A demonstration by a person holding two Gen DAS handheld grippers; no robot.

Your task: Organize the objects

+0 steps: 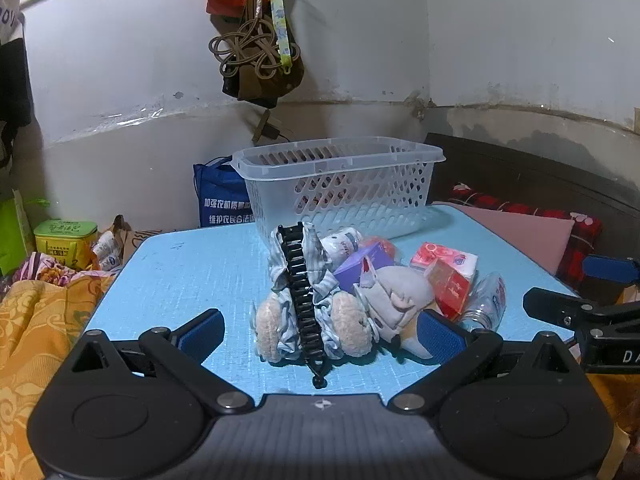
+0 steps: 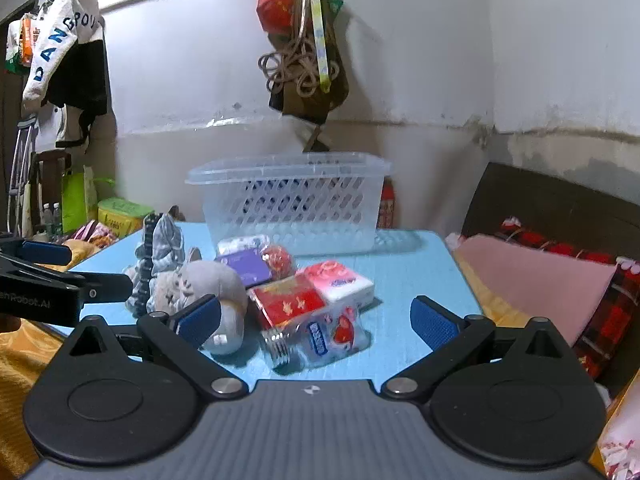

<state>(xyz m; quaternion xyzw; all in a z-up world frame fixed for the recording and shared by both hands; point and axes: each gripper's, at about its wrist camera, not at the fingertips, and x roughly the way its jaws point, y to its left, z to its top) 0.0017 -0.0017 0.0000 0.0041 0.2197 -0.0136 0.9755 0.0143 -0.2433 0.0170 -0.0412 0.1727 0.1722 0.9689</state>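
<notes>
The left gripper [image 1: 320, 332] is seen low in the frame with its blue-padded jaws spread wide and nothing held, lined up on a black hair claw [image 1: 302, 300] dressed in striped fabric and plush pads, which stands at centre frame on the blue tabletop [image 1: 192, 272]. The wide spread appears chosen so that the bulky clip can be straddled. To the right of it a grey plush toy [image 1: 394, 296] is pressed against the clip, partly hidden by the right-hand pad.

In the right wrist view the right gripper [image 2: 316, 320] is likewise held apart and empty at lower centre, pointed at a small clear bottle [image 2: 320, 340] lying on its side. Just behind the bottle, a red packet [image 2: 290, 302], a pink-and-white tissue pack [image 2: 340, 280] and a purple box [image 2: 244, 266] are crowded together, touching.

A clear slotted basket [image 2: 292, 204] stands upright at the far edge of the table, upper centre in both views, and is judged to be the destination. Whether anything is already inside cannot be told. All the loose items are seen outside it, so the sorting is judged barely begun.
</notes>
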